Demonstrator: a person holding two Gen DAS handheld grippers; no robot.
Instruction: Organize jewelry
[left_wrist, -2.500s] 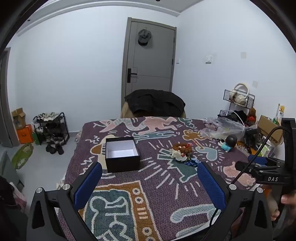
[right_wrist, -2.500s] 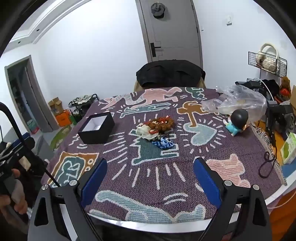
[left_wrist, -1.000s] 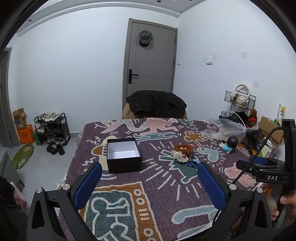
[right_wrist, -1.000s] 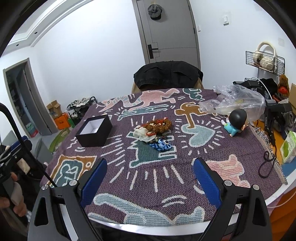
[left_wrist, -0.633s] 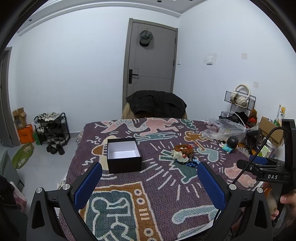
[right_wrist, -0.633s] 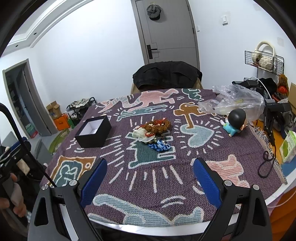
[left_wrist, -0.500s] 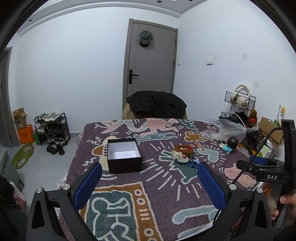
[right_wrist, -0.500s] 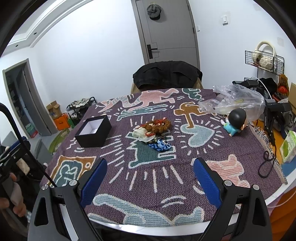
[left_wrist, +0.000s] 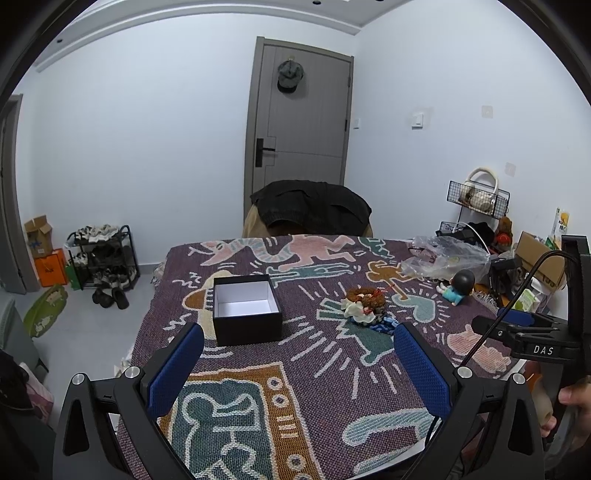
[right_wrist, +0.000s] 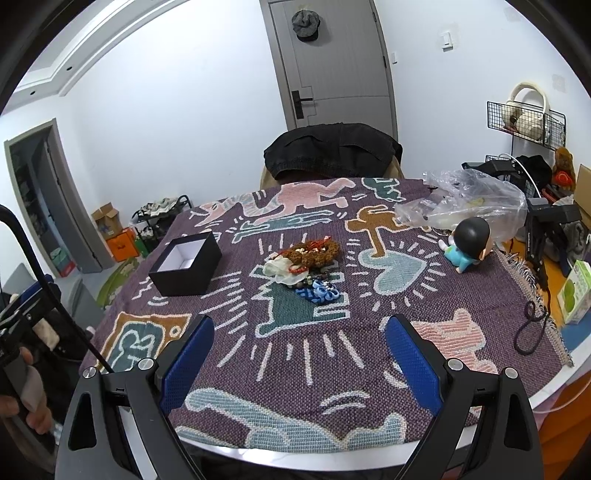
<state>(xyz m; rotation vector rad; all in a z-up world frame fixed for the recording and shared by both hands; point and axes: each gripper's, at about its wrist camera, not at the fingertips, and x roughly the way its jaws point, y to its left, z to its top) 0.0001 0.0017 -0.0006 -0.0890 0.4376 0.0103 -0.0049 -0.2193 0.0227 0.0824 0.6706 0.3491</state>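
Little has moved since 2.5 s ago: both tongs sit a touch farther back from the table, so box and jewelry read slightly smaller; nothing on the cloth has shifted.

Left gripper (left_wrist: 298, 363): jaws spread wide, nothing between the blue pads. Right gripper (right_wrist: 299, 354): same, wide apart and empty. Both hover over the near edge of the patterned tablecloth (right_wrist: 332, 350), touching nothing.

Jewelry pile (right_wrist: 306, 267) lies well ahead of the right tongs, roughly on their centre line: a brown beaded loop at the back, a pale piece in the middle, a blue piece (right_wrist: 320, 291) nearest. From the left tongs the same pile (left_wrist: 367, 308) sits ahead and toward the right finger.

Black box (left_wrist: 246, 308), lid off, white inside, apparently holding nothing, stands ahead of the left tongs, just past the left finger. Seen from the right tongs it is ahead and off to the left, well apart from the pile.

Step in hand, as I judge it: the very start, approach not yet begun, 0 pieces boxed.

Next move likely calls for the right tongs to reach forward and down onto the blue piece, pinching 1 item without dragging its neighbours, which touch it.

Bystanders: doll figure (right_wrist: 467, 243) and plastic bag (right_wrist: 465, 203), ahead and to the right.
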